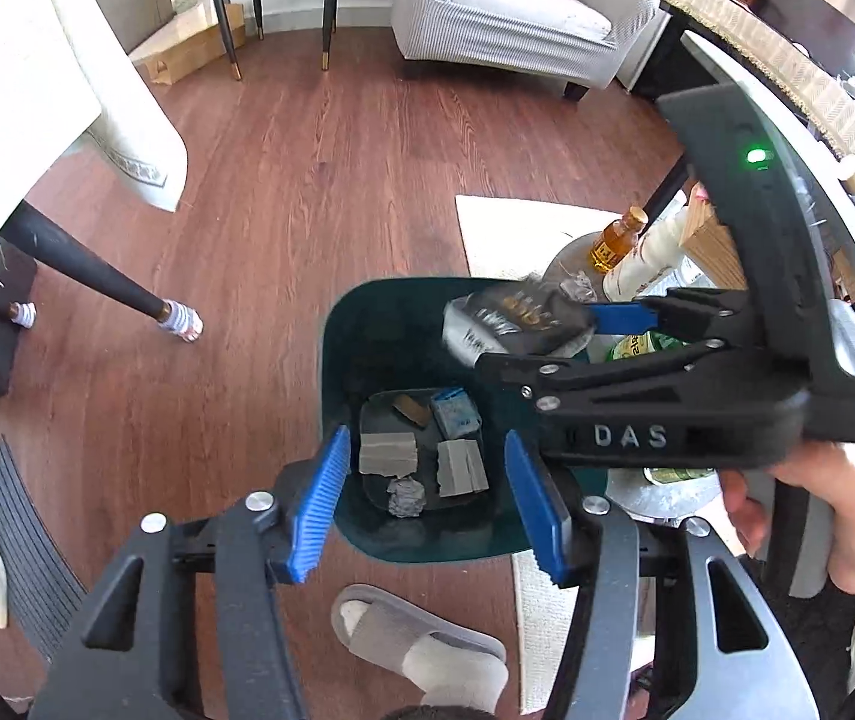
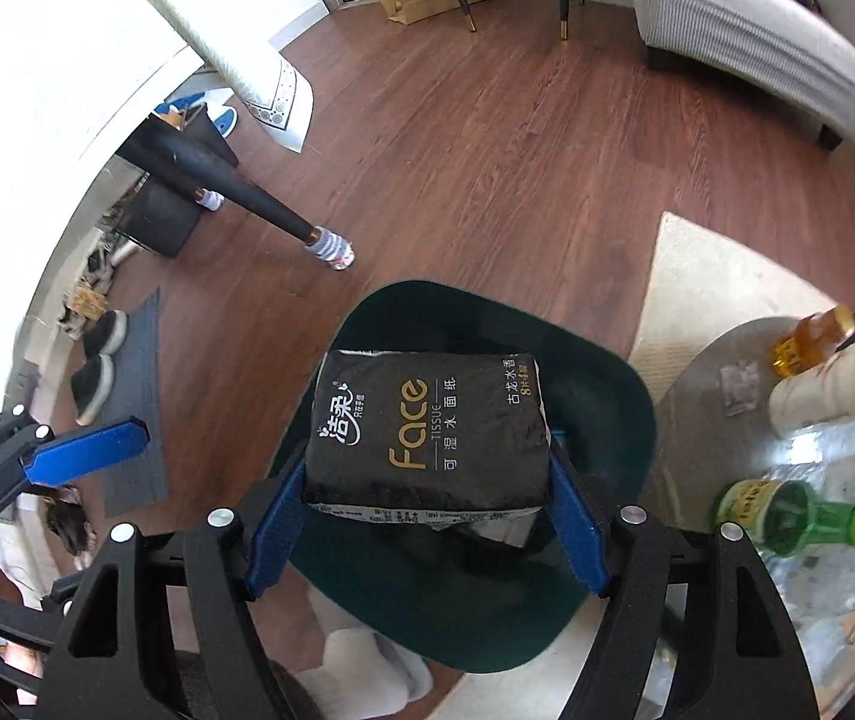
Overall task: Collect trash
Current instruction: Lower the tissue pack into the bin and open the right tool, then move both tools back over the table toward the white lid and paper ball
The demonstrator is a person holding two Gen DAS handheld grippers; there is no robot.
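The black tissue pack (image 2: pixel 427 438) sits between the right gripper (image 2: pixel 427 531)'s blue pads, directly above the open dark green bin (image 2: pixel 607 420); the pads flank its near corners, but whether they press on it cannot be told. In the left wrist view the same pack (image 1: pixel 517 315) hangs over the bin's far right rim. The bin (image 1: pixel 355 348) stands on the wooden floor (image 1: pixel 307 180) and already holds grey cardboard pieces (image 1: pixel 388 453), a crumpled grey wad (image 1: pixel 406 498) and a small blue carton (image 1: pixel 456 414). The left gripper (image 1: pixel 427 504) hovers over the bin's near side with its jaws apart and nothing between them. Right of the bin, a low round counter (image 2: pixel 703 372) carries an amber bottle (image 2: pixel 811 339) and a green bottle (image 2: pixel 799 519) lying on its side. A grey slipper (image 1: pixel 421 642) lies near the bin
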